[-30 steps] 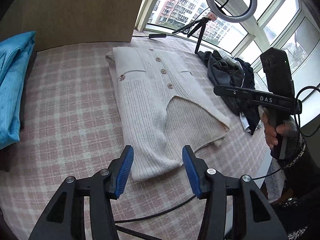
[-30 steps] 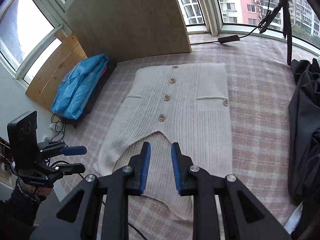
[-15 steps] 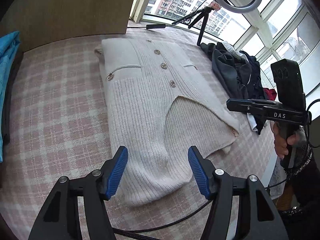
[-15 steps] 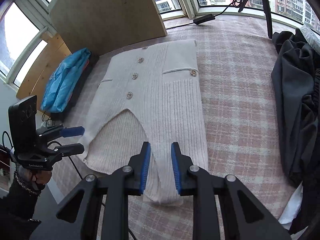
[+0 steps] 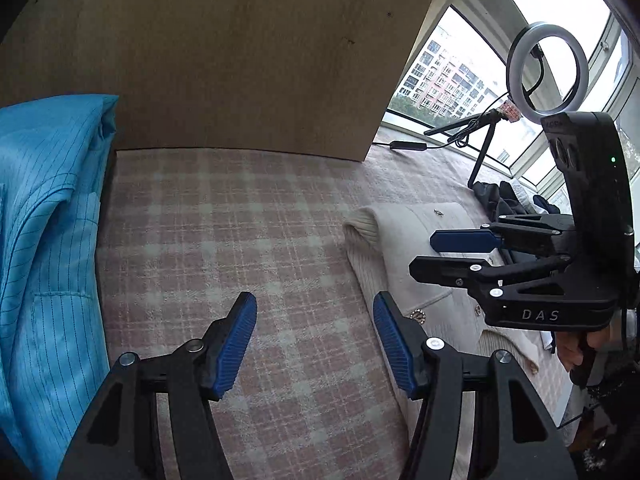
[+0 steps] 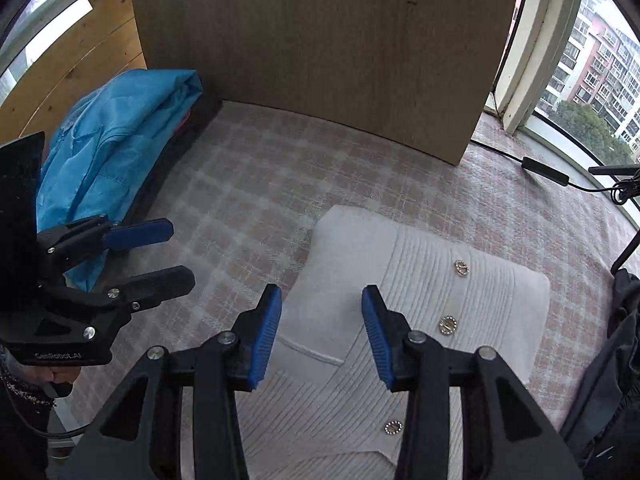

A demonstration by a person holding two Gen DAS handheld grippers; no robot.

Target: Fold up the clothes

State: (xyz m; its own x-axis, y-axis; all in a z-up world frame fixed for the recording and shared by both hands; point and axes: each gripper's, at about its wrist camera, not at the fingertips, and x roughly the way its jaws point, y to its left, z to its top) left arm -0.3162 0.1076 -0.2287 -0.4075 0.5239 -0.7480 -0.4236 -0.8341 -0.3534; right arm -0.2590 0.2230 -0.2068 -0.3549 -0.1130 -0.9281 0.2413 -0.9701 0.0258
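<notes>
A cream ribbed knit cardigan [image 6: 424,292] with jewelled buttons lies flat on the pink checked cloth [image 6: 256,200]. My right gripper [image 6: 322,336] is open and hovers over the cardigan's far left part, near a pocket flap. My left gripper [image 5: 314,340] is open and empty over bare cloth, just left of the cardigan's edge [image 5: 404,240]. Each gripper shows in the other's view: the right one [image 5: 452,256] above the cardigan, the left one [image 6: 160,252] to the left of it.
A folded blue garment [image 5: 44,240] lies at the left edge, also in the right wrist view [image 6: 108,152]. A wooden board [image 6: 320,40] stands at the back. A ring light on a tripod [image 5: 548,68] and dark clothes [image 6: 616,360] are at the right.
Both grippers have moved forward from the cardigan's near hem to its far end. The right gripper has opened from nearly shut. The left now points at bare cloth beside the cardigan.
</notes>
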